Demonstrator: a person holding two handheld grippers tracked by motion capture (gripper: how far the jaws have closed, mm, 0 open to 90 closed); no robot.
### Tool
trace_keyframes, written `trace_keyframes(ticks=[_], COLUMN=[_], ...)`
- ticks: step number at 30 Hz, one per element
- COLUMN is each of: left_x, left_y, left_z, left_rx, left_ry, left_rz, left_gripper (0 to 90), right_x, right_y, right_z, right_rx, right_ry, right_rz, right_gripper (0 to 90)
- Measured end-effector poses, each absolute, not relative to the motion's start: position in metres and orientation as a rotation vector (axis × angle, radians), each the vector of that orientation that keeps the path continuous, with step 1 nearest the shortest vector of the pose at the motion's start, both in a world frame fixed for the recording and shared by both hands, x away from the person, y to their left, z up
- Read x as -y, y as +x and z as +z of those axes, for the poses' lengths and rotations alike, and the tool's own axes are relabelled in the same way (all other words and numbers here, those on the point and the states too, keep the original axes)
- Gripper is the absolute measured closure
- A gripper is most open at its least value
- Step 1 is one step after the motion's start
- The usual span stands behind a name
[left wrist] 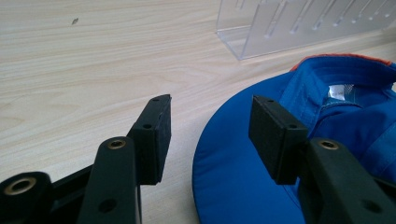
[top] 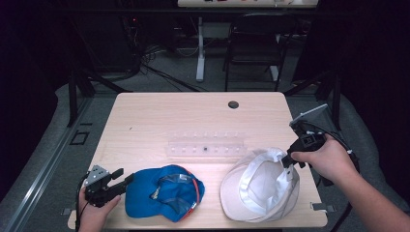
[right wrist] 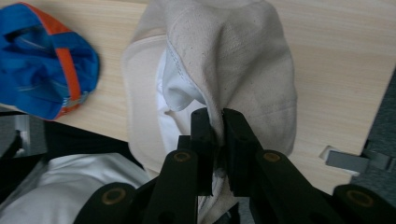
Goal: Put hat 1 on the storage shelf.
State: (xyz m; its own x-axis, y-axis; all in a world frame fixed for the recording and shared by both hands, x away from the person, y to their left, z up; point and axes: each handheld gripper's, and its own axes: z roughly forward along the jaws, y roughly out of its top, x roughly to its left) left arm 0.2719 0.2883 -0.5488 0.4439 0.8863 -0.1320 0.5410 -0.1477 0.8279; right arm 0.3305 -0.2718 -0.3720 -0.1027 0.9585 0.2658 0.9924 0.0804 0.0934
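While the right tool (right wrist: 217,135) pinches the cream cap (top: 261,186) by a fold of its crown fabric, jaws clamped tight on the cloth, that edge is lifted off the surface (top: 159,116); the rest of the cap rests at about 5 o'clock on the surface. Left tool (left wrist: 210,126) at 7 o'clock, jaws apart, nothing gripped, the blue cap (top: 162,191) brim under its right jaw. Blue cap lies upside down, just beside the cream one. Clear plastic rack (top: 205,145) near centre, beyond both caps.
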Motion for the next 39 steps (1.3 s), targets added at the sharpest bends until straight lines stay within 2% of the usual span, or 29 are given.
trace_keyframes(ticks=[11,17,24,32,39], left_x=[-0.291,-0.29,-0.278,-0.265,-0.256], left_y=[0.272,0.268,0.264,0.262,0.26], left_z=[-0.548,-0.542,-0.536,-0.53,-0.522], left_rx=[-1.234,-1.23,-1.167,-1.091,-1.057], left_ry=[1.784,1.755,1.793,1.785,1.793], left_rz=[0.461,0.494,0.504,0.485,0.479], left_gripper=[47.0,52.8,54.0,47.6,50.7], right_x=[0.273,0.267,0.261,0.26,0.259], right_y=[0.327,0.325,0.325,0.328,0.332], right_z=[-0.359,-0.35,-0.337,-0.322,-0.31], right_rx=[2.016,1.98,1.988,1.95,1.925], right_ry=[-1.895,-1.855,-1.832,-1.844,-1.824], right_rz=[-0.578,-0.649,-0.685,-0.75,-0.802], right_gripper=[83.7,83.9,83.9,83.9,84.0])
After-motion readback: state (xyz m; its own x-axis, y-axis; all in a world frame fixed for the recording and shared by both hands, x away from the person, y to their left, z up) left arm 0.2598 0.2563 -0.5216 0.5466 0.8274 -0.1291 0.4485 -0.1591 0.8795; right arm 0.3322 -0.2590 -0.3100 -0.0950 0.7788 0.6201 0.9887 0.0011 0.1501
